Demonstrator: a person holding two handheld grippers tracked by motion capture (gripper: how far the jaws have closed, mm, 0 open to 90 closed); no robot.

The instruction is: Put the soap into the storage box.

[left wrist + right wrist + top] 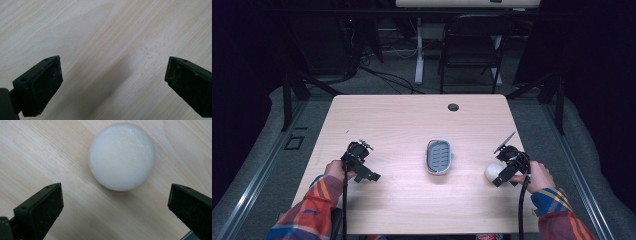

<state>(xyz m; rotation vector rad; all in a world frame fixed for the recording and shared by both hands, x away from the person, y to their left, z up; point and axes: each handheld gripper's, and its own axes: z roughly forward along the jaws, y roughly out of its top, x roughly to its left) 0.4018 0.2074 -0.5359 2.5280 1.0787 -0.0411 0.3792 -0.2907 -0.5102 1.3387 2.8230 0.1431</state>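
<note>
A round white soap bar [492, 171] [122, 156] lies on the light wooden table [402, 125] at the right. My right gripper [501, 176] [115, 202] hovers just over it, open, with the soap a little beyond the jaw tips and not touched. A grey soap dish [439, 157] with a slotted floor sits at the table's middle. At the left, my left gripper [366, 175] [112, 80] is open above bare wood with nothing between its jaws.
A dark cable hole [453, 107] is set in the table near its far edge. Beyond the table stand a black chair [472, 45] and a white desk leg [418, 55] among floor cables. Black stands flank the table.
</note>
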